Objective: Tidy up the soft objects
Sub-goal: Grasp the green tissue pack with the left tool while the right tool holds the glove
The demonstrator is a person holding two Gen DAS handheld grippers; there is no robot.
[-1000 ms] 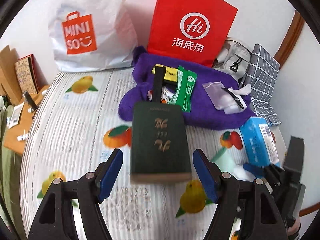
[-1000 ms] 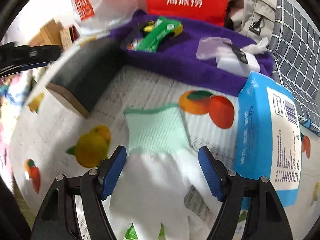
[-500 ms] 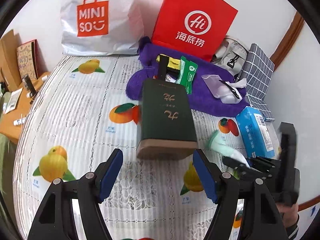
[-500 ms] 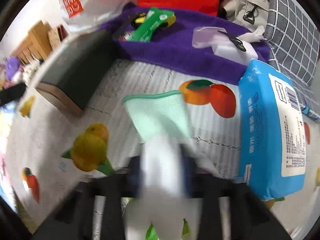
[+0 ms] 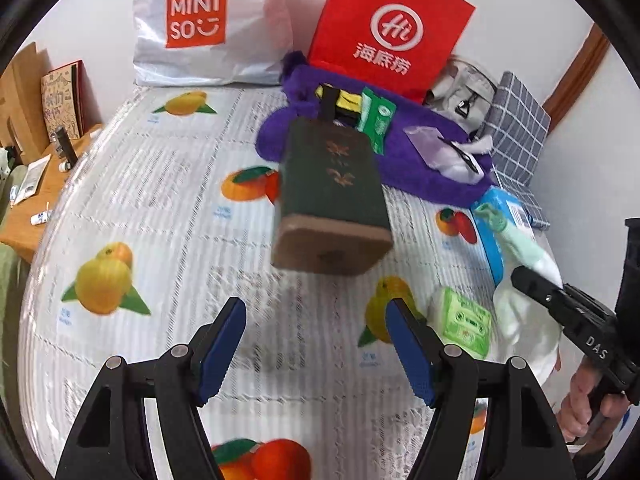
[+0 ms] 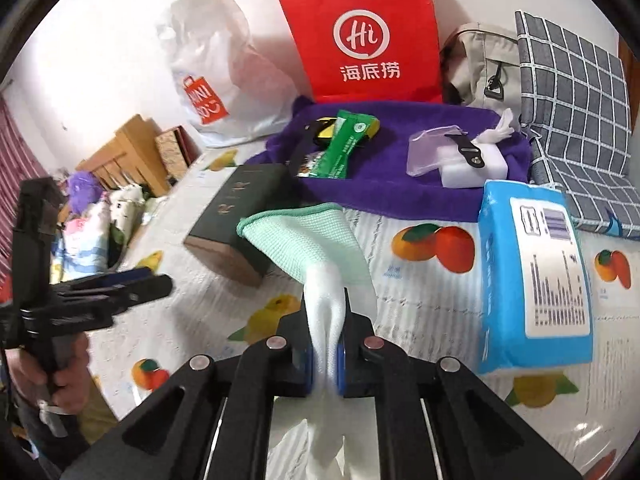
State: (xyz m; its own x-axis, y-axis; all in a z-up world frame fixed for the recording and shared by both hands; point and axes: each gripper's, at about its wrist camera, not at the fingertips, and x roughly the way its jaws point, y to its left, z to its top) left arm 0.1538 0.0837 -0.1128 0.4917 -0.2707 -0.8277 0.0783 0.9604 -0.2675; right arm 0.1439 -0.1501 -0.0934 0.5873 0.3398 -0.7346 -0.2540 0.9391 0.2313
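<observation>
So here's where we are: our right gripper [image 6: 325, 354] has just been closing and now it's pinched tight on the white glove [image 6: 326, 304], with the fabric bunched between the blue pads. The glove's long axis runs straight away from the claw toward the far side, mint-green cuff [image 6: 298, 236] leading and the finger end trailing out behind the pads, near us. It's lifted off the fruit-print sheet [image 6: 420, 292], with the cuff fanning out in the air in front of the dark green box [image 6: 236, 220].

What the next move seems to turn on is what lies beyond that cuff: the purple towel [image 6: 380, 188] sits dead ahead, farther off, with the blue tissue pack [image 6: 532, 276] off to the right. If that towel is the drop spot, we probably just carry the glove forward along its own axis.

Our left gripper [image 5: 316, 344] is spread wide with nothing between the fingers, hovering near-side of the same green box [image 5: 332, 196]. It's well to the left of the glove [image 5: 532, 264], so the right hand is clearly the one on the job.
</observation>
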